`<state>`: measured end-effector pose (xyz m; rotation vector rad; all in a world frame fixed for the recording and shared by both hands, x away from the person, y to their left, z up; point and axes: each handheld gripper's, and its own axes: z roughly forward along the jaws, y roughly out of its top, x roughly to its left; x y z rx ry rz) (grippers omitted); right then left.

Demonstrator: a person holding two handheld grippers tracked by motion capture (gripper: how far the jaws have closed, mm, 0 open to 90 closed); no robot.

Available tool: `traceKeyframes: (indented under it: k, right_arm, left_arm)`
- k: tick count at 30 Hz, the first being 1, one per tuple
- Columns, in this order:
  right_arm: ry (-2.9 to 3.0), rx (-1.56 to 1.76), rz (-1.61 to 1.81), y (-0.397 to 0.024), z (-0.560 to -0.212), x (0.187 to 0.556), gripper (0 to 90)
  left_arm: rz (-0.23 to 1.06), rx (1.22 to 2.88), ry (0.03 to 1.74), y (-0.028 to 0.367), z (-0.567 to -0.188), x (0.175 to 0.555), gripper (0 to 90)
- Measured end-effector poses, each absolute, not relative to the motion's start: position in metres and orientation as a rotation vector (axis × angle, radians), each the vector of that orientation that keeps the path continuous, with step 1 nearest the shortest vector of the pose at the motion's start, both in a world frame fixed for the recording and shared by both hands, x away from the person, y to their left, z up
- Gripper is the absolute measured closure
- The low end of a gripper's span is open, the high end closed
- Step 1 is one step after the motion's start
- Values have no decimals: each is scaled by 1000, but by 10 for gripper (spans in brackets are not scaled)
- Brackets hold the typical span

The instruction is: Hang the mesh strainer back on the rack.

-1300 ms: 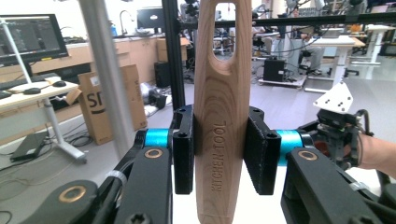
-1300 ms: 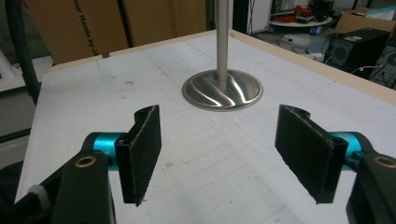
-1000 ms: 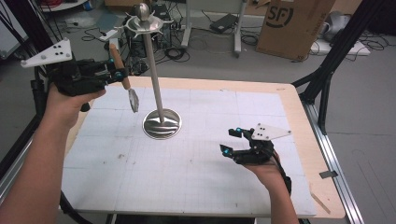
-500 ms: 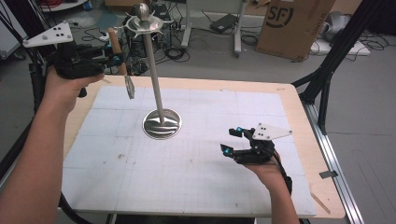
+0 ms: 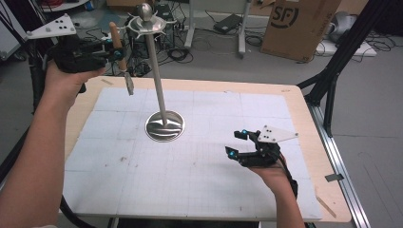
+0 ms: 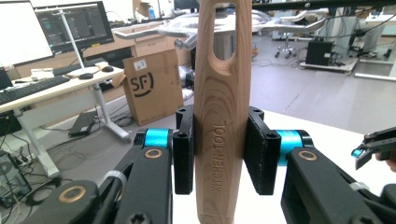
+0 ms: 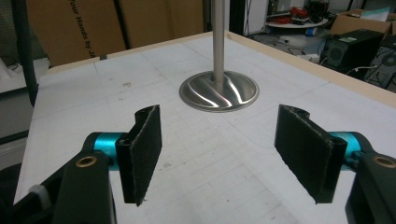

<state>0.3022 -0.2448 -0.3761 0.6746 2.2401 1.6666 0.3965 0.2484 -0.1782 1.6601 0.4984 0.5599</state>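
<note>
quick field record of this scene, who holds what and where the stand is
left gripper: shut on the wooden kitchen tool, held upright beside the stand's top
kitchen tool detail: slot hole in the handle end, metal end hanging down
right gripper: open, nothing between the pads, low over the table
stand: metal pole on a round base, hook arms at the top
surface: white gridded mat

Left forearm (image 5: 33, 156) extends up the table's left side, hand raised high near the far left corner. Left gripper (image 5: 116, 47) points level toward the right, jaws clamped on a wooden handle (image 6: 222, 121). Right hand (image 5: 268, 173) sits low at the near right. Right gripper (image 5: 237, 144) points left, jaws apart, nothing between the pads (image 7: 147, 149).
</note>
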Motion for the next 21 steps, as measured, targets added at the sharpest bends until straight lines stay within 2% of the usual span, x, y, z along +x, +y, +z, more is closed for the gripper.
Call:
traceKeyframes:
  k: [21]
  right_arm:
    - [2227,682,1670,-249,-377,303,316]
  left_arm:
    - [577,1672,537,252,-179,408,673]
